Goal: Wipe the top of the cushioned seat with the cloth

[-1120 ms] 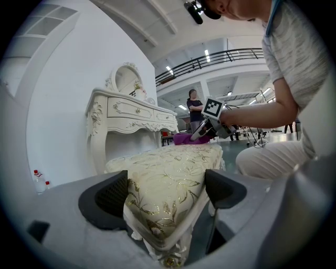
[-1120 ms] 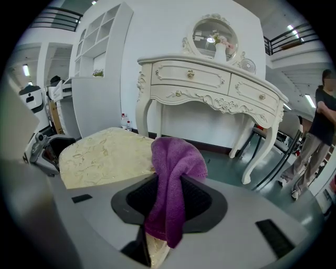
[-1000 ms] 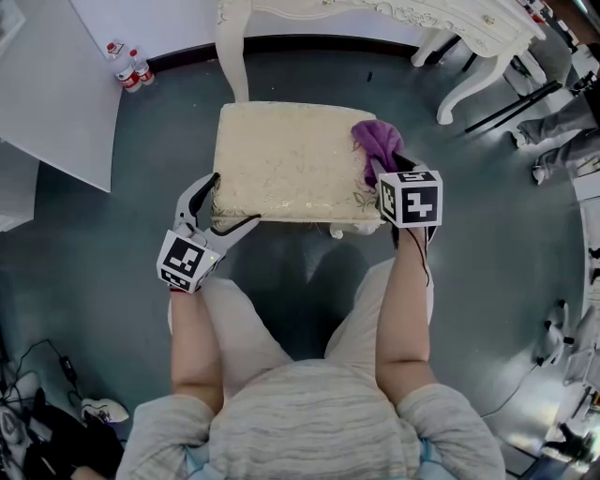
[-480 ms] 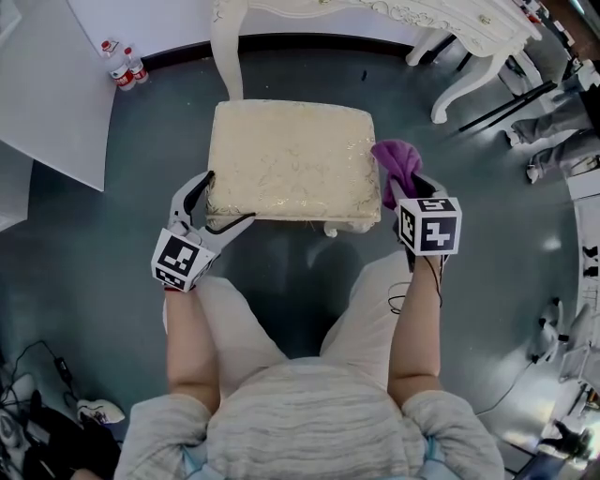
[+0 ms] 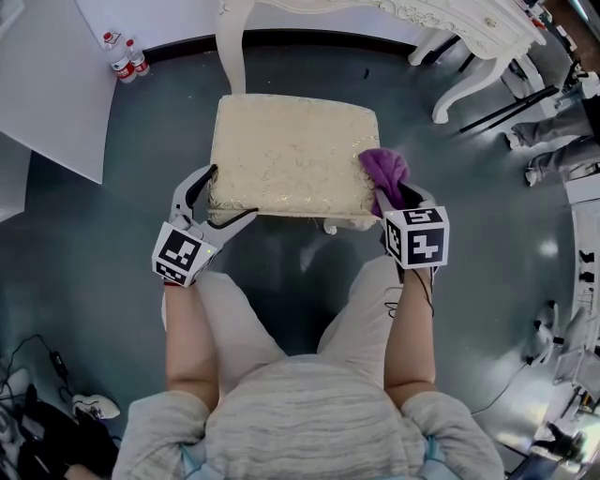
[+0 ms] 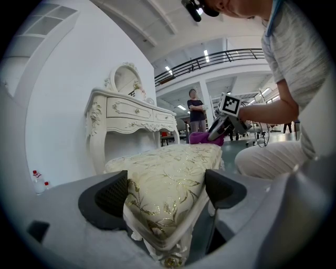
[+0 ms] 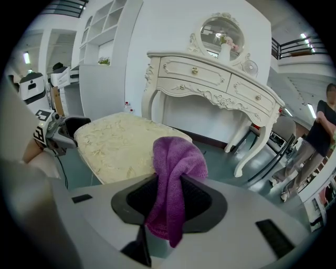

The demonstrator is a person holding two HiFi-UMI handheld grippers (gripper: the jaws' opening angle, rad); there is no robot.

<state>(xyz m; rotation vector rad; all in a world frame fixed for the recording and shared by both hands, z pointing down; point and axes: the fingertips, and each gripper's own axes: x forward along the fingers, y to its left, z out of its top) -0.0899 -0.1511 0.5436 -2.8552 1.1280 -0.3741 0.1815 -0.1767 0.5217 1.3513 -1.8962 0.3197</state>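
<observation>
The cream cushioned seat (image 5: 291,155) with a gold leaf pattern stands on the floor before my knees. My left gripper (image 5: 230,195) is shut on its near left corner; in the left gripper view the corner (image 6: 165,210) fills the gap, and both pads (image 6: 107,197) press on it. My right gripper (image 5: 396,195) is shut on the purple cloth (image 5: 384,169), at the seat's near right corner. The cloth (image 7: 173,173) hangs folded between the right gripper's (image 7: 170,202) dark pads, its top bunched over them. The cloth hides the right fingertips in the head view.
A white carved dressing table (image 5: 450,28) stands behind the seat, one leg (image 5: 232,56) close to its far left corner. A white panel (image 5: 47,94) and two bottles (image 5: 127,58) are at the left. Cables lie on the floor at the lower left. A person (image 6: 197,107) stands far off.
My right gripper carried the cloth off the seat's right edge, then brought it back to the near right corner. My left gripper has stayed on the near left corner.
</observation>
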